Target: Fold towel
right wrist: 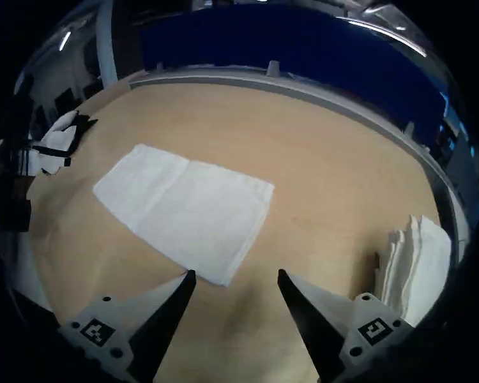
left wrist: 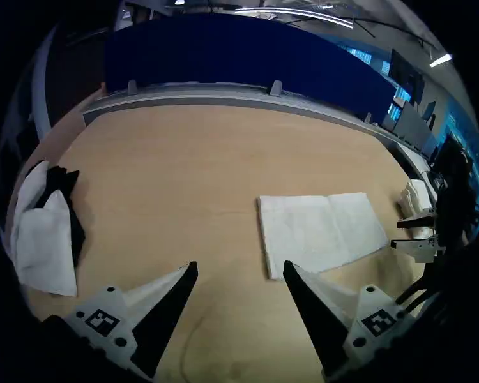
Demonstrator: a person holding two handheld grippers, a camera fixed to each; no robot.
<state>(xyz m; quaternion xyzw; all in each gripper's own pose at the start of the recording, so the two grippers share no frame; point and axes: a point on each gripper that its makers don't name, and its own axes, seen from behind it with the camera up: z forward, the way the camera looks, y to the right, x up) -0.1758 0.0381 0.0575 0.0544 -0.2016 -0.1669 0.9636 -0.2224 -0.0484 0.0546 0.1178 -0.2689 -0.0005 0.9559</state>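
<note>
A white towel lies flat on the wooden table, folded into a rectangle with a crease across it. In the left gripper view my left gripper is open and empty, its right fingertip near the towel's front left corner. The right gripper shows at that view's right edge, beyond the towel. In the right gripper view the same towel lies ahead and to the left, and my right gripper stands open and empty just short of its near corner. The left gripper shows far off at the left.
A heap of white and black cloths lies at the table's left end. A stack of folded white towels sits at the right edge. A blue partition runs along the table's far side.
</note>
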